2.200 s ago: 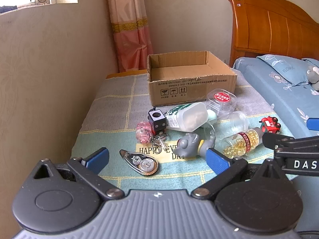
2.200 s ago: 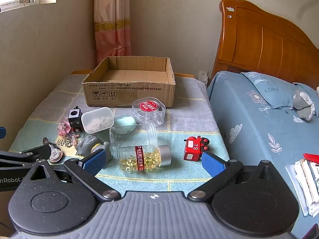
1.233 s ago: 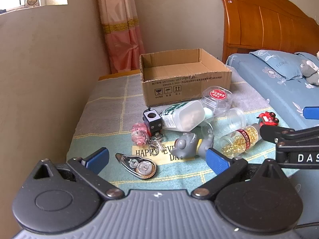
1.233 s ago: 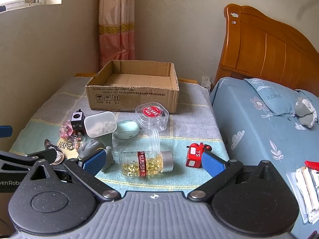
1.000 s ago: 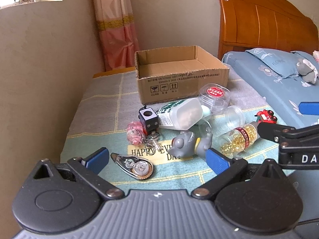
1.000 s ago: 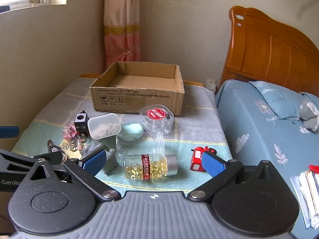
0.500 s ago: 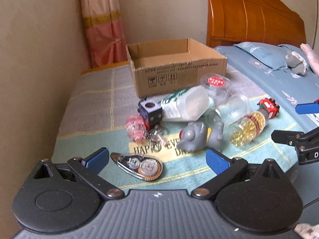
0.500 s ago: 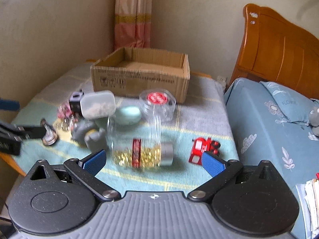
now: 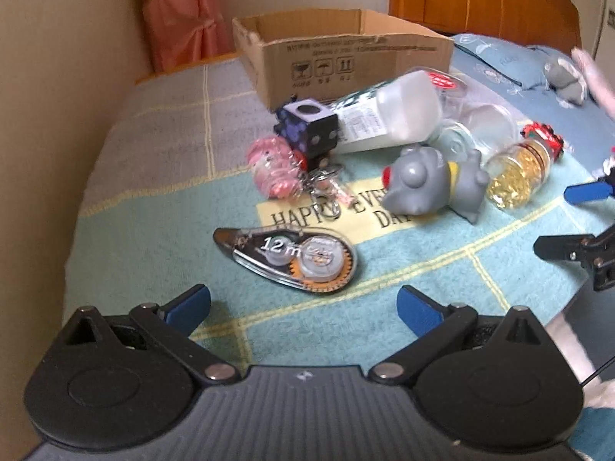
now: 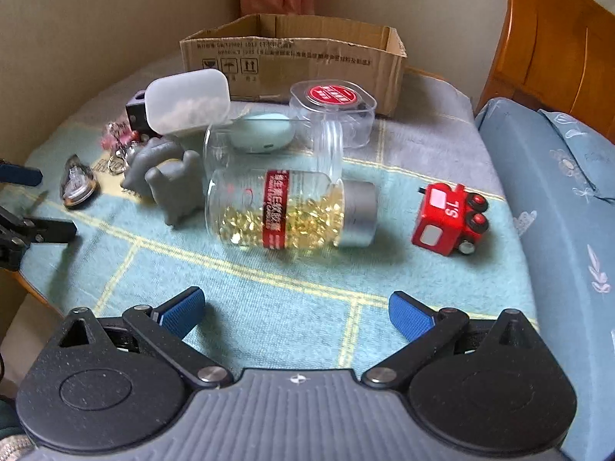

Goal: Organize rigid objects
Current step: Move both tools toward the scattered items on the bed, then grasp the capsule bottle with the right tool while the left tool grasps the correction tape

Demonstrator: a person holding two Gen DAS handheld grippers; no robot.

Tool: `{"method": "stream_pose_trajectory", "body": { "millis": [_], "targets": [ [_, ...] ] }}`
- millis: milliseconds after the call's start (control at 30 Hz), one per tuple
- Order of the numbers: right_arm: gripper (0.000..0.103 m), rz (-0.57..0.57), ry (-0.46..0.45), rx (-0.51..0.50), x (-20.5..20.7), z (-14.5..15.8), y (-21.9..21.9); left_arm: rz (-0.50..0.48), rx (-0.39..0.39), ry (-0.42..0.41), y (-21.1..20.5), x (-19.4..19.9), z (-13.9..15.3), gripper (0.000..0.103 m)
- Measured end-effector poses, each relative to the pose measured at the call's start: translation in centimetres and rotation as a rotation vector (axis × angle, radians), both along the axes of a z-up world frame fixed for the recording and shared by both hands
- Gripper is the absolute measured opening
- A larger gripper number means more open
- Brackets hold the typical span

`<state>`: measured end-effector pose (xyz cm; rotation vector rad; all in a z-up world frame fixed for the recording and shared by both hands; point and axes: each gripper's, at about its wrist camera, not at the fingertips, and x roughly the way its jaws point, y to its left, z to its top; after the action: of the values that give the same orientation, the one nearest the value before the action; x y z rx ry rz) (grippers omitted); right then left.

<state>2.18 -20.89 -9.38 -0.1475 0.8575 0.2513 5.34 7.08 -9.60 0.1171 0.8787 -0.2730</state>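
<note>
Left tool (image 9: 303, 307) spread wide, teardrop clear-plastic tape dispenser (image 9: 292, 258)

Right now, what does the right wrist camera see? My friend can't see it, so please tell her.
The open right gripper points at a pill bottle lying on its side on a blue-green cloth. A red toy train sits to its right, a grey toy to its left. Behind them are clear jars and a cardboard box.
</note>
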Motion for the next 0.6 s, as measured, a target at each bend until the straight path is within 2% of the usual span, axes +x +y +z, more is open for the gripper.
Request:
{"method": "stream_pose_trajectory", "body": {
  "millis": [200, 600],
  "targets": [
    [0.103, 0.023, -0.002, 0.001, 0.4, 0.2, 0.2, -0.044, -0.01, -0.02, 0.8, 0.7, -0.1, 0.103],
    [0.103, -0.002, -0.074, 0.019, 1.2, -0.2, 0.4, -0.149, -0.018, -0.047, 1.2, 3.2, -0.5, 0.103]
  ]
}}
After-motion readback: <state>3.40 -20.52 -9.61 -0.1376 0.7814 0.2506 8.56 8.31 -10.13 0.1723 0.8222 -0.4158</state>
